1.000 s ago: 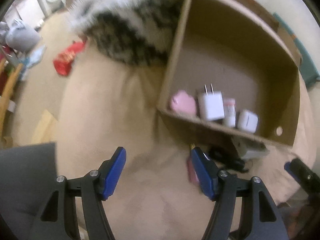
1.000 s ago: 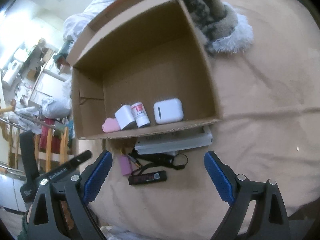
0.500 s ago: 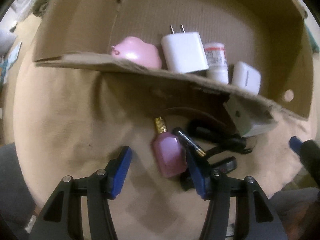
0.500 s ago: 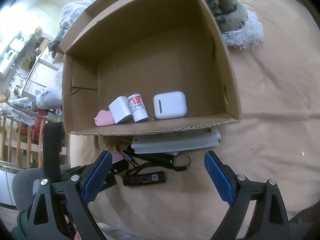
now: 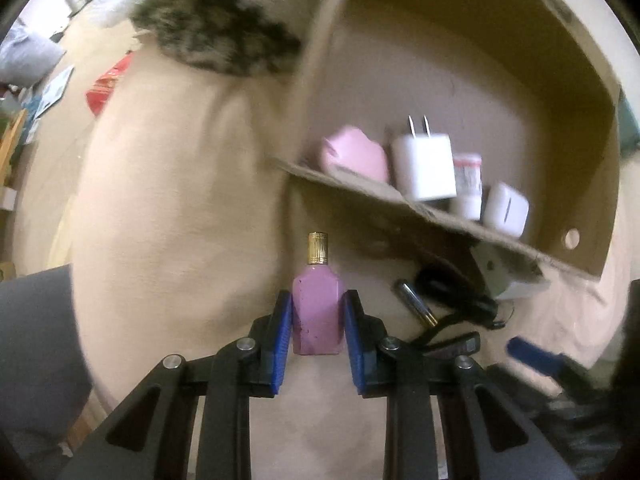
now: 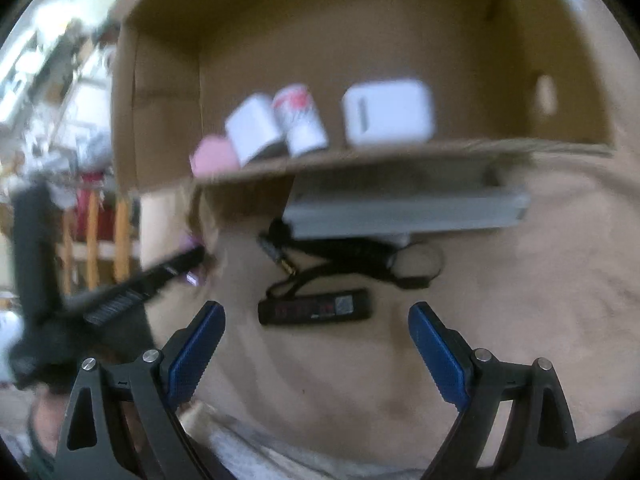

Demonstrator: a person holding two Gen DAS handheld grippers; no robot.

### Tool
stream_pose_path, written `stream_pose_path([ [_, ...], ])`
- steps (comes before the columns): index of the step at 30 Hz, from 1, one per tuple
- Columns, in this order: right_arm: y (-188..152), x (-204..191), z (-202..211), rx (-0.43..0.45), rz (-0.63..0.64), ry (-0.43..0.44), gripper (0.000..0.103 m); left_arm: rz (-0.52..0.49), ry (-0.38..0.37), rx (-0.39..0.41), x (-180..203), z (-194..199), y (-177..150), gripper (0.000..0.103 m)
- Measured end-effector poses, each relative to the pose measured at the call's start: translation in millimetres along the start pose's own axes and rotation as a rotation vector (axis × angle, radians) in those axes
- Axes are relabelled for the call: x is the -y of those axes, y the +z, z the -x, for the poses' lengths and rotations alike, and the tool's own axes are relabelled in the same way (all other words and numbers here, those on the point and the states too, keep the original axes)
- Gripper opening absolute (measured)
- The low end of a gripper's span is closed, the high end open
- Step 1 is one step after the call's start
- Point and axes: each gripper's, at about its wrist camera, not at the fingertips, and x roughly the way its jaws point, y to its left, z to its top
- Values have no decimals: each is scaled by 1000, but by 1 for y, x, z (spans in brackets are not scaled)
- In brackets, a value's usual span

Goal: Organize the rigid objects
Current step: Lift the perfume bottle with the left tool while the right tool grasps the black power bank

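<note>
Pink bottle (image 5: 318, 312) pinched between the blue pads of the left gripper (image 5: 318, 334), gold cap toward the box (image 5: 592, 128), jaws just closed onto it; right gripper (image 6: 316, 344) spread wide with nothing between, over a black stick (image 6: 314, 311) on the tan cloth (image 5: 168, 208). Just past: a pen (image 5: 416, 305) and tangled black cord (image 6: 360, 254), then a grey slab (image 6: 404, 212) tucked under the box's sagging front wall. Inside, in a row: pink lump (image 5: 354, 156), white plug (image 5: 424, 164), small jar (image 5: 466, 180), white case (image 5: 506, 210); beyond, a furry throw (image 5: 216, 32) beside the box and blurred room clutter at far left.
</note>
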Motion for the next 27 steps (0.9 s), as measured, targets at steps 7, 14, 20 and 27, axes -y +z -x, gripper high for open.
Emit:
stream_pose_path([
  [7,-1,-34,-47,-95,143,-195,99,22,10,37,-6,12,-9,23],
  [14,-7,-45,-55,-75,221,-269,92,39,6,25,-15,16,-9,23],
  [20,-9,-45,-41,-57,210,-235,86,12,21,36,-10,8,-3,23],
  [27,-22,-43,-14,-57,193,-177,86,9,56,50,-6,6,-3,23],
])
